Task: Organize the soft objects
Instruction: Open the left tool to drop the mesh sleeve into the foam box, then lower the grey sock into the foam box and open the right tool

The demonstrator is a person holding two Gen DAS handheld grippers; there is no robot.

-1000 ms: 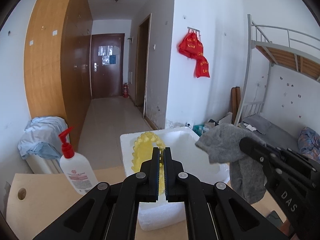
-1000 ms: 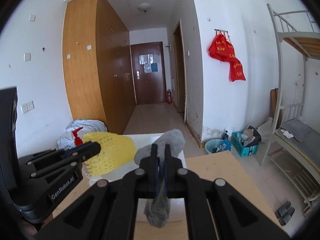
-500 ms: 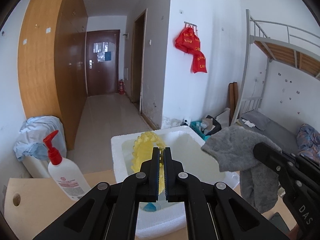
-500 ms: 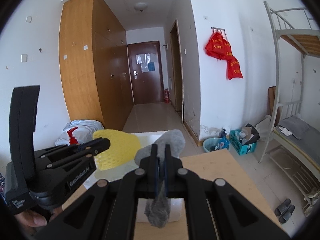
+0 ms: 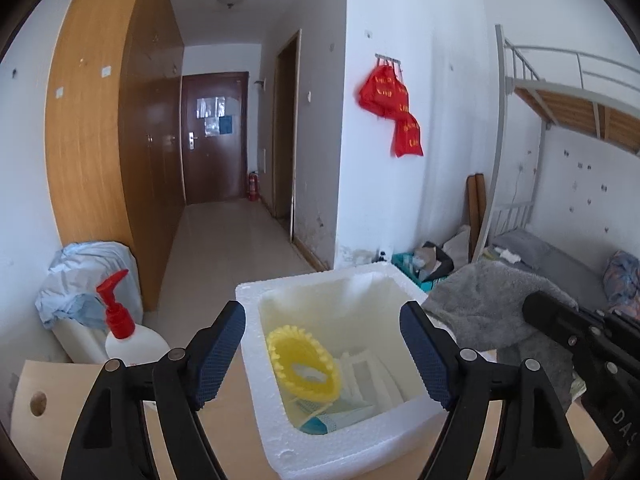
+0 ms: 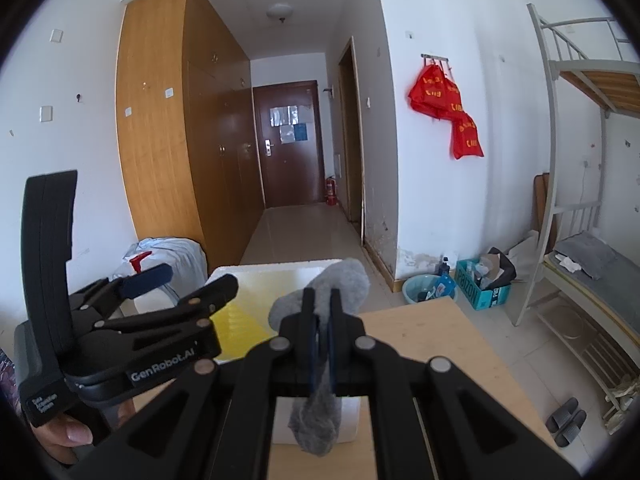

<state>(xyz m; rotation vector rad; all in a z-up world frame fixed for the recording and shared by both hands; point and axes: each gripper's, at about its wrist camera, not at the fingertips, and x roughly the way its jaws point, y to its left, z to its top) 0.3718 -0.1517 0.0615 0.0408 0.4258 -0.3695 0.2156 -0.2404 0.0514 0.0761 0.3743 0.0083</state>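
The left gripper [image 5: 322,334] hangs over the white foam box [image 5: 416,410] with its jaws spread wide; they have just been opening, and nothing is pinched between the blue ribbed pads [image 5: 218,354]. Below the gap, inside the box, the yellow foam net sleeve [image 5: 304,374] lies tilted against the near left wall, resting on a heap of white packets and a blue-green item whose kind is hard to tell from this angle. The right gripper [image 6: 323,320] is pressed together on a grey fuzzy sock [image 6: 338,282], which bulges above the fingertips and dangles in a limp tail below them. In the left wrist view the same sock drapes beside the box's right rim, apparently just outside it, though the fisheye makes that hard to judge. The box stands on a light wooden table [image 6: 424,344], which has a round hole near its left edge. A white pump bottle with a red nozzle [image 5: 120,332] stands just left of the box. A thumb and part of a hand [image 6: 66,432] show under the left gripper's handle. Behind are a wooden wardrobe, a dark door, red bags [image 5: 394,112] on a wall hook, and a metal bunk bed [image 5: 560,128] at the right.
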